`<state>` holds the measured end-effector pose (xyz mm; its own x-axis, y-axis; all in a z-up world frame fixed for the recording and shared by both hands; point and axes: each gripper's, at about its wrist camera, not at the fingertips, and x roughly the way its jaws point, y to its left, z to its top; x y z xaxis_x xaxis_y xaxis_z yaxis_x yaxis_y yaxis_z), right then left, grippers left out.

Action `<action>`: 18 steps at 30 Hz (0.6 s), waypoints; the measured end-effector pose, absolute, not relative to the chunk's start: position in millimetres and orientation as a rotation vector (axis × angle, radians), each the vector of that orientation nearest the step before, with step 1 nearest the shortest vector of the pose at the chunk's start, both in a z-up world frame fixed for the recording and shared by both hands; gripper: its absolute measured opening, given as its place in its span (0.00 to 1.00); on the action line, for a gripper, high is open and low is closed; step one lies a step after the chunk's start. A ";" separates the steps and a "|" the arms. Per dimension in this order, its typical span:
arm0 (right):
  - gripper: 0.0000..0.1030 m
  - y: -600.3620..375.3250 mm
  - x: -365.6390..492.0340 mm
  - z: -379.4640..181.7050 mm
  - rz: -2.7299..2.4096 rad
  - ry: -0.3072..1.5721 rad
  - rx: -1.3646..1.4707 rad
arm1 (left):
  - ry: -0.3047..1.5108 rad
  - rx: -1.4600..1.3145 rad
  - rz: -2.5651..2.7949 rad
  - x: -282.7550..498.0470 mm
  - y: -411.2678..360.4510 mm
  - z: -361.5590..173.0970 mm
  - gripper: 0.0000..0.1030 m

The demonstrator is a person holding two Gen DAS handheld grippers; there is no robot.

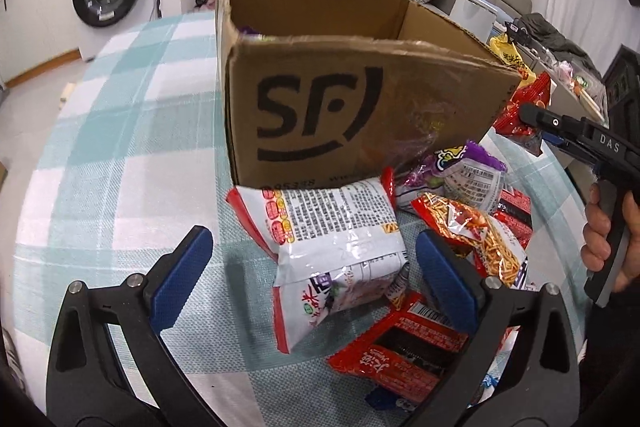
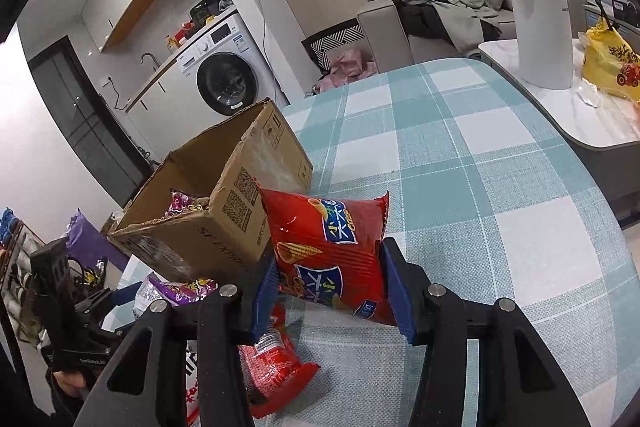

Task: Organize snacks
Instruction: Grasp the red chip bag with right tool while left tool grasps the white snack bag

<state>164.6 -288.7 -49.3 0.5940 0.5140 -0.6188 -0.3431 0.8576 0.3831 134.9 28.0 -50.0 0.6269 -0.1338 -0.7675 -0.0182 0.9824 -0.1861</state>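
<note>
the right tool [image 2: 330, 291] is clenched on a red snack bag [image 2: 332, 251], its blue pads pressing the bag's two sides, and the bag hangs clear of the checked cloth of the bench [image 2: 460, 155], just beside the near corner of the open cardboard box [image 2: 224, 187]. in the left wrist view the same red bag [image 1: 520, 107] shows past the box's right edge, pinched at the tip of the right tool [image 1: 530, 115], with a hand [image 1: 604, 239] around the handle. the left tool [image 1: 308, 267] is released, its jaws standing wide on either side of a white snack bag [image 1: 332, 227] that lies on the bench against the front of the cardboard box [image 1: 360, 107]; the pads do not press on it. a purple bag [image 1: 452, 167], a clear bag of orange sticks [image 1: 476, 227] and a flat red packet [image 1: 400, 351] lie heaped to the right of the white one. inside the box another purple packet [image 2: 182, 205] shows. a washing machine [image 2: 226, 83] stands behind the bench.
</note>
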 end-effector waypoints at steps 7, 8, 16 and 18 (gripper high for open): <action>0.48 -286.5 163.5 -47.6 0.510 0.788 0.229 | 0.920 -0.265 -0.122 141.7 36.0 -59.4 0.61; 0.48 -286.4 163.2 -46.9 0.511 0.786 0.229 | 0.917 -0.262 -0.124 142.1 35.9 -59.2 0.59; 0.48 -286.9 160.5 -41.1 0.524 0.767 0.230 | 0.885 -0.243 -0.132 141.4 34.0 -51.3 0.54; 0.48 -286.5 158.6 -38.7 0.527 0.760 0.227 | 0.873 -0.238 -0.131 138.0 33.0 -47.0 0.54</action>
